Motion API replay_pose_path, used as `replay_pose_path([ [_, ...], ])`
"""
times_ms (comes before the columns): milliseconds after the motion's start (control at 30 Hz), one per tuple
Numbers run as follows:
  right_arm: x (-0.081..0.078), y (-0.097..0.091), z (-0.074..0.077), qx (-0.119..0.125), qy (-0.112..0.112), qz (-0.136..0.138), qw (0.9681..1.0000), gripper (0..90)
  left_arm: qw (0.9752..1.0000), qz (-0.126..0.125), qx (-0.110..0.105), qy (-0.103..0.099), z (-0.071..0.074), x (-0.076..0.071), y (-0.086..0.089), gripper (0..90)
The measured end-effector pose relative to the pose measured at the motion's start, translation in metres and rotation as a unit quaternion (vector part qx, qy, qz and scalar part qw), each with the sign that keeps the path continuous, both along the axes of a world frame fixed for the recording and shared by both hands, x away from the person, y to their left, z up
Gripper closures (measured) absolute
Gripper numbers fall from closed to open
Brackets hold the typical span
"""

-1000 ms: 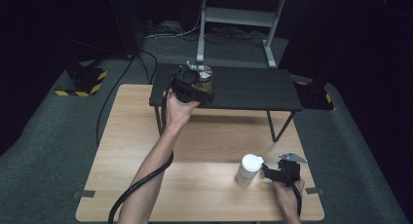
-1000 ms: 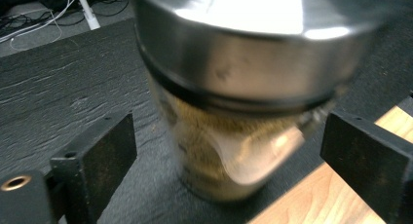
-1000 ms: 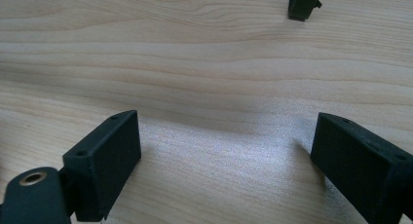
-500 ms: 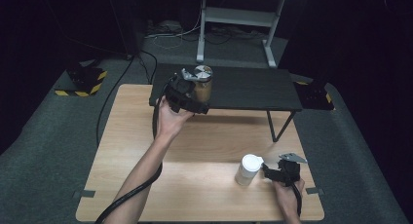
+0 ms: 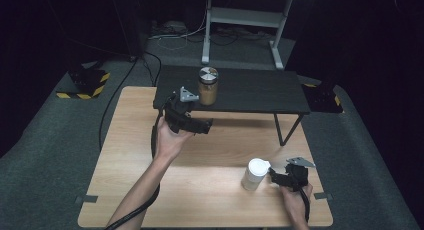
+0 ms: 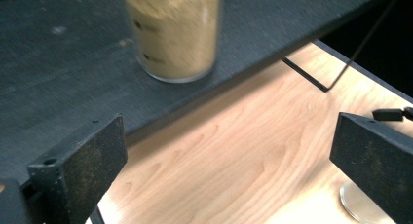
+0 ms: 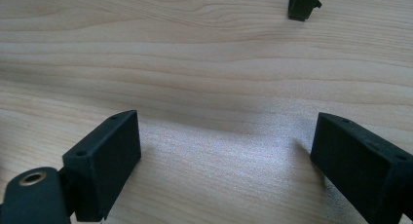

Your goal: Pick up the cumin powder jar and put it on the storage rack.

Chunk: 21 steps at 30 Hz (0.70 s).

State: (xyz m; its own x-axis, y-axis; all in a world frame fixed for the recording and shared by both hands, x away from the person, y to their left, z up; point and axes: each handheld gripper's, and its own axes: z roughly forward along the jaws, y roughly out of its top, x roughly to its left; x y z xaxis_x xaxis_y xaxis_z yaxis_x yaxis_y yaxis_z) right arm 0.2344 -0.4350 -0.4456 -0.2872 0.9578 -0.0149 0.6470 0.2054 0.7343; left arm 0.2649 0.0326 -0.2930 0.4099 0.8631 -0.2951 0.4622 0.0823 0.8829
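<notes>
A glass jar (image 5: 208,85) of tan powder with a metal lid stands upright near the front left of a low black shelf (image 5: 250,92). My left gripper (image 5: 206,124) hovers in front of and below the jar, over the wooden table. Its jaws have just been opening and stand wide with nothing between them. The left gripper view puts the jar (image 6: 173,34) ahead of my left gripper (image 6: 229,136), beyond the shelf edge (image 6: 58,63). My right gripper (image 5: 274,176) sits at the table's front right, its jaws on either side of a white cup (image 5: 256,174). In the right gripper view the cup (image 7: 224,170) spans my right gripper (image 7: 226,134) from pad to pad.
The wooden table (image 5: 210,155) has bare room across its middle and left. The shelf stands on thin wire legs (image 5: 280,132) on the table's far half. Dark carpet surrounds the table, with a metal stand (image 5: 240,20) behind and cables on the floor.
My left gripper has let go of the jar and drawn back off the shelf toward the person. The jar stays standing on the shelf. The right gripper and cup have not moved.
</notes>
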Motion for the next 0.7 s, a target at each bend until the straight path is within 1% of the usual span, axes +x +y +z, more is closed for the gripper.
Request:
replay_pose_path([
  [67, 0.000, 0.000, 0.000, 0.000, 0.000, 0.000, 1.0000, 10.1, 1.0000, -0.001, 0.006, -0.002, -0.005, -0.003, -0.001, 0.2],
  [100, 0.000, 0.000, 0.000, 0.000, 0.000, 0.000, 1.0000, 10.1, 1.0000, -0.001, 0.006, -0.002, -0.005, -0.003, -0.001, 0.2],
  [133, 0.000, 0.000, 0.000, 0.000, 0.000, 0.000, 1.0000, 10.1, 1.0000, 0.000, 0.003, -0.003, -0.013, -0.005, 0.000, 0.2],
  [167, 0.000, 0.000, 0.000, 0.000, 0.000, 0.000, 1.0000, 10.1, 1.0000, 0.000, 0.003, -0.003, -0.013, -0.005, 0.000, 0.2],
  [200, 0.000, 0.000, 0.000, 0.000, 0.000, 0.000, 1.0000, 10.1, 1.0000, 0.001, 0.003, -0.002, -0.020, -0.007, 0.000, 0.2],
  [233, 0.000, 0.000, 0.000, 0.000, 0.000, 0.000, 1.0000, 10.1, 1.0000, 0.001, 0.003, -0.002, -0.020, -0.007, 0.000, 0.3],
  [267, 0.000, 0.000, 0.000, 0.000, 0.000, 0.000, 1.0000, 10.1, 1.0000, 0.003, 0.007, 0.001, -0.027, -0.009, 0.000, 0.2],
  [300, 0.000, 0.000, 0.000, 0.000, 0.000, 0.000, 1.0000, 10.1, 1.0000, 0.003, 0.007, 0.001, -0.027, -0.009, 0.000, 0.2],
  [333, 0.000, 0.000, 0.000, 0.000, 0.000, 0.000, 1.0000, 10.1, 0.9999, 0.006, 0.007, 0.007, -0.036, -0.010, 0.001, 0.2],
  [367, 0.000, 0.000, 0.000, 0.000, 0.000, 0.000, 1.0000, 10.1, 0.9999, 0.006, 0.007, 0.007, -0.036, -0.010, 0.001, 0.2],
  [433, 0.000, 0.000, 0.000, 0.000, 0.000, 0.000, 1.0000, 10.1, 0.9999, 0.008, 0.007, 0.010, -0.042, -0.010, 0.001, 0.3],
  [467, 0.000, 0.000, 0.000, 0.000, 0.000, 0.000, 1.0000, 10.1, 0.9998, 0.009, 0.010, 0.014, -0.050, -0.011, 0.002, 0.2],
  [533, 0.000, 0.000, 0.000, 0.000, 0.000, 0.000, 1.0000, 10.1, 0.9997, 0.016, 0.006, 0.019, -0.061, -0.011, 0.001, 0.3],
  [567, 0.000, 0.000, 0.000, 0.000, 0.000, 0.000, 1.0000, 10.1, 0.9997, 0.016, 0.006, 0.019, -0.061, -0.011, 0.001, 0.3],
  [600, 0.000, 0.000, 0.000, 0.000, 0.000, 0.000, 1.0000, 10.1, 0.9996, 0.018, 0.006, 0.020, -0.066, -0.012, 0.001, 0.2],
  [633, 0.000, 0.000, 0.000, 0.000, 0.000, 0.000, 1.0000, 10.1, 0.9994, 0.020, 0.006, 0.028, -0.077, -0.011, 0.001, 0.3],
  [667, 0.000, 0.000, 0.000, 0.000, 0.000, 0.000, 1.0000, 10.1, 0.9992, 0.024, 0.004, 0.032, -0.084, -0.011, 0.000, 0.3],
  [700, 0.000, 0.000, 0.000, 0.000, 0.000, 0.000, 1.0000, 10.1, 0.9992, 0.024, 0.004, 0.032, -0.084, -0.011, 0.000, 0.3],
])
